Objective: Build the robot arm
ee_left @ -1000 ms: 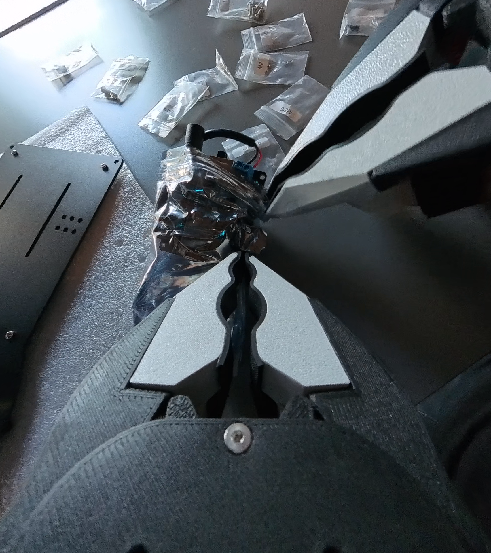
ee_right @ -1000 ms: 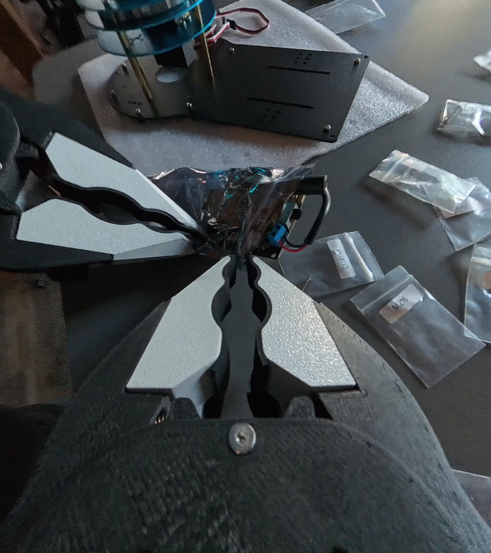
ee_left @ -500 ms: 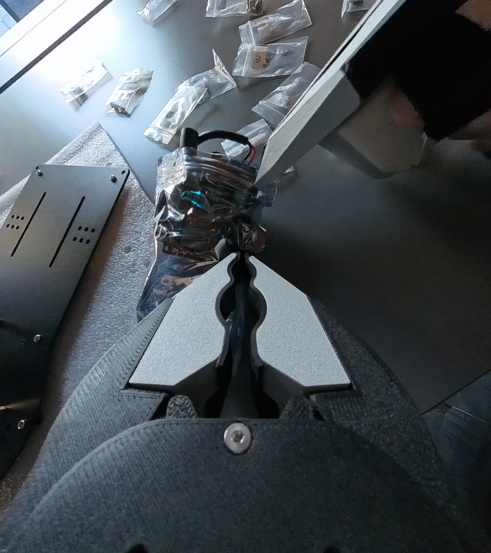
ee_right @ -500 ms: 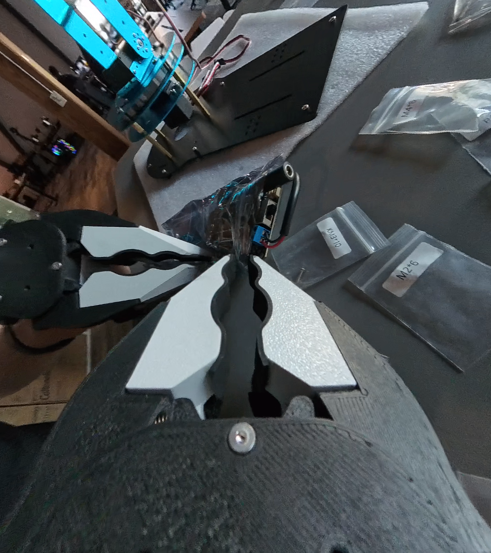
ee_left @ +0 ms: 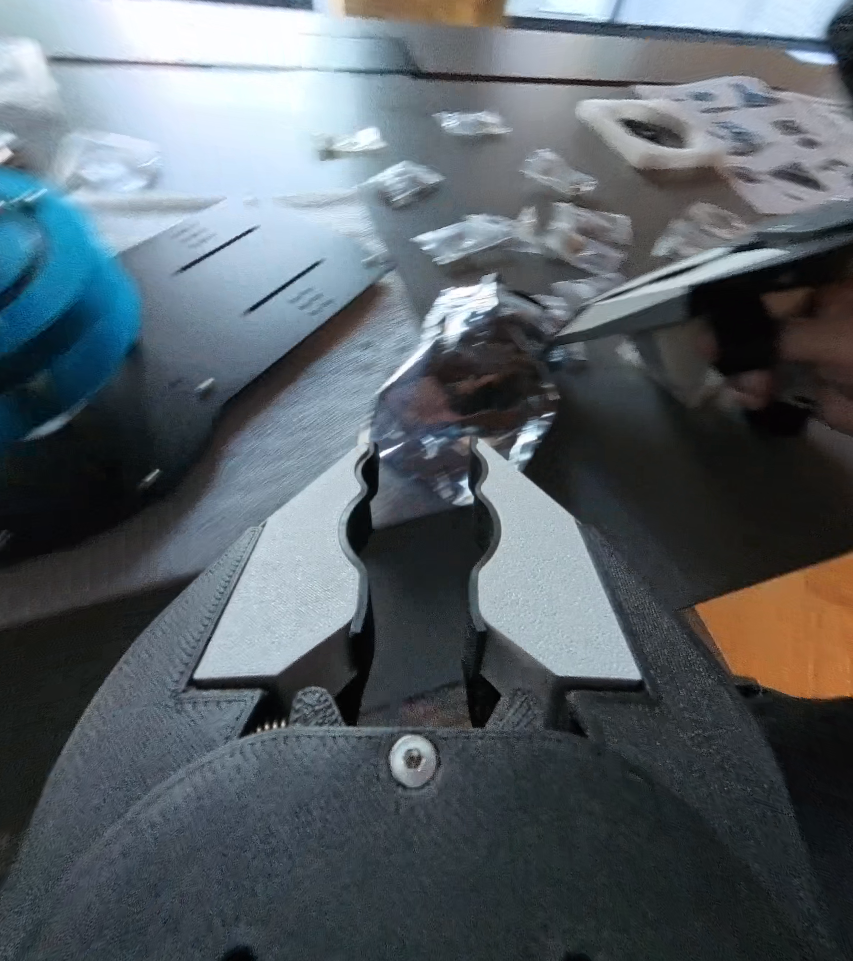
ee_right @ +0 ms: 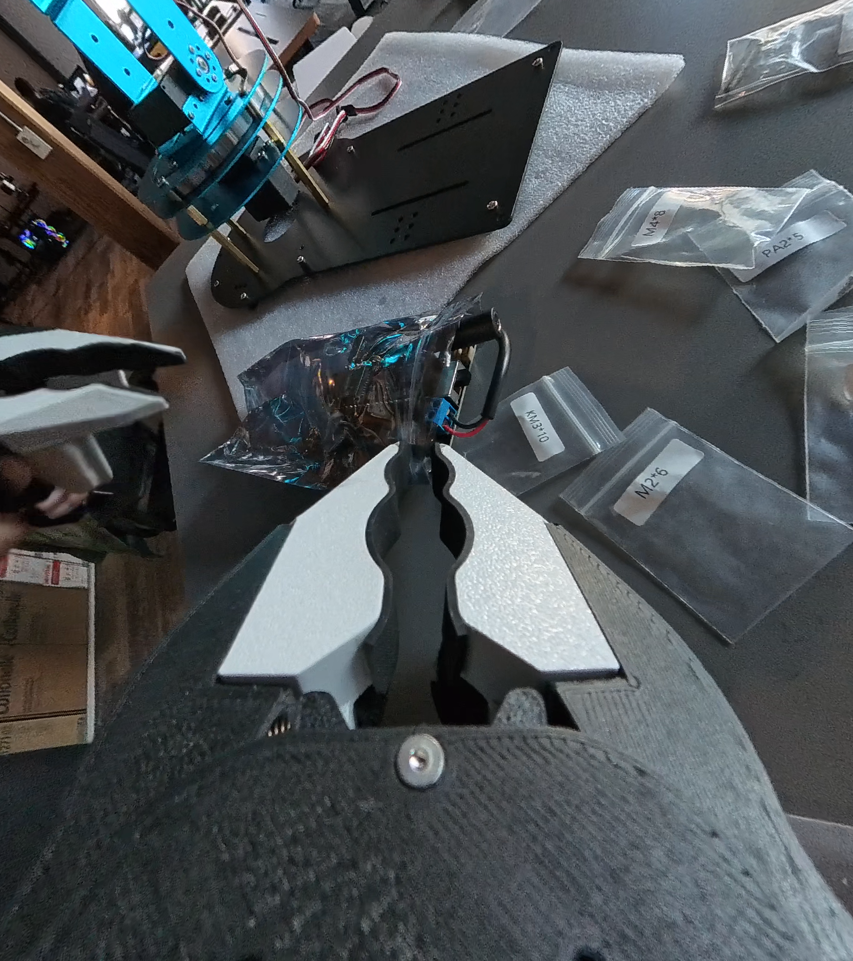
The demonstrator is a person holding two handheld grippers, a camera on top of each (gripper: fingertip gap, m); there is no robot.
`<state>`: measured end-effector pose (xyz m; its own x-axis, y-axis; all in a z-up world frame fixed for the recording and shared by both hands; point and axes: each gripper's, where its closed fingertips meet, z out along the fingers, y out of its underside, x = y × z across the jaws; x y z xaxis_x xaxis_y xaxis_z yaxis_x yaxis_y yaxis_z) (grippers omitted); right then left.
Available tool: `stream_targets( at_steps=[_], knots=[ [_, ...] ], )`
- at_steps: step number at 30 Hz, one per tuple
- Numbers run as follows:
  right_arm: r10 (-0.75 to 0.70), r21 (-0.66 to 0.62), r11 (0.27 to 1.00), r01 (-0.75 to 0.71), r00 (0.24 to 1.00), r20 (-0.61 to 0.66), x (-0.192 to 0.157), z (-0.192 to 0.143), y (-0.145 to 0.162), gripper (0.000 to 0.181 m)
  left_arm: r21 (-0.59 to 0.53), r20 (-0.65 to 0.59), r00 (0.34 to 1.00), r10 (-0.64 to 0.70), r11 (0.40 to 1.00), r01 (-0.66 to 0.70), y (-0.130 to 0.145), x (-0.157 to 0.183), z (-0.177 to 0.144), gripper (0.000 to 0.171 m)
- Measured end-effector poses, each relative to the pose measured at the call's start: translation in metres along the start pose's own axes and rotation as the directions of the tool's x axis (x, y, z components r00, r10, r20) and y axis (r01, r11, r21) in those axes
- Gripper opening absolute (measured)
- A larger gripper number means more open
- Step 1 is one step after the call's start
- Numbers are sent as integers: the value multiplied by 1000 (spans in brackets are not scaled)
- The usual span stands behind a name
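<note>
the right gripper (ee_right: 418, 457) is pinched on the corner of the shiny bag (ee_right: 330, 395), whose board is half hidden. the left gripper (ee_left: 423, 457) stands apart, holding nothing – its view is blurred. beyond, small clear bags (ee_right: 715, 535) lie cut off at the edge.

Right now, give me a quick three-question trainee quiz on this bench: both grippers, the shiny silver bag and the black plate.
1. True or false: the left gripper is shut on the shiny silver antistatic bag.
2. Which one pinches the bag's corner? A) left gripper B) right gripper
3. What material is the white sheet under the black slotted metal plate?
Key: 1 false, it is open; 2 B; 3 foam.
</note>
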<state>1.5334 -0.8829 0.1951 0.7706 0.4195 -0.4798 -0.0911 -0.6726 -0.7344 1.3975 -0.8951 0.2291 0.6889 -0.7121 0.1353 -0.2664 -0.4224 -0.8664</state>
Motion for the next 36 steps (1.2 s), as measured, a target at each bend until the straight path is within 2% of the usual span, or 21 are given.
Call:
stream_targets(
  at_steps=[1, 3, 5, 7, 11, 12, 14, 17, 22, 25, 27, 29, 33, 35, 36],
  knots=[
    [-9, -3, 1000, 9, 1000, -2, 0, 0, 0, 7, -42, 8, 997, -74, 996, 74, 10, -11, -2, 31],
    [-26, -6, 1000, 26, 1000, -10, -1, 1, 1, 7, -140, -95, 952, -292, 950, 278, 28, -8, 3, 28],
    [-37, -16, 999, 36, 999, -12, -2, 3, 2, 7, -191, -213, 845, -490, 869, 456, 30, 5, 8, 31],
    [-42, -19, 999, 42, 999, -17, -2, 3, 3, 7, -190, -263, 773, -577, 817, 545, 26, 8, 11, 34],
    [-48, -26, 999, 47, 998, -32, -1, 4, 3, 7, -177, -286, 736, -614, 788, 589, 16, 8, 21, 34],
    [-43, -20, 999, 42, 999, -33, 0, 4, 2, 7, -183, -269, 750, -604, 797, 576, 18, 6, 24, 32],
    [-28, -15, 1000, 27, 999, -31, 1, 3, 2, 7, -207, -242, 773, -586, 810, 549, 24, 3, 29, 15],
    [-18, -13, 1000, 18, 999, -30, 2, 3, 1, 7, -205, -220, 804, -553, 832, 516, 26, 2, 31, 9],
    [-32, -20, 999, 31, 999, -30, 1, 5, 1, 7, -180, -219, 828, -517, 855, 487, 22, 12, 35, 22],
    [-49, -19, 999, 49, 998, -36, -1, 6, 1, 6, -135, -212, 874, -437, 899, 417, 21, 19, 41, 6],
    [-64, -16, 998, 63, 997, -43, -1, 6, 1, 7, -154, -234, 881, -412, 910, 385, 22, 31, 45, 0],
    [-72, -9, 997, 71, 996, -58, 0, 6, 0, 7, -144, -248, 872, -422, 906, 397, 21, 35, 46, 0],
    [-87, -12, 996, 86, 994, -62, 0, 6, 0, 7, -123, -281, 810, -516, 856, 502, 15, 33, 46, 1],
    [-87, -19, 996, 86, 995, -55, 0, 6, 1, 7, -101, -279, 779, -562, 824, 558, 9, 32, 46, 24],
    [-83, -20, 996, 82, 995, -51, 0, 6, 1, 7, -98, -262, 784, -563, 824, 558, 8, 32, 47, 30]
  ],
)
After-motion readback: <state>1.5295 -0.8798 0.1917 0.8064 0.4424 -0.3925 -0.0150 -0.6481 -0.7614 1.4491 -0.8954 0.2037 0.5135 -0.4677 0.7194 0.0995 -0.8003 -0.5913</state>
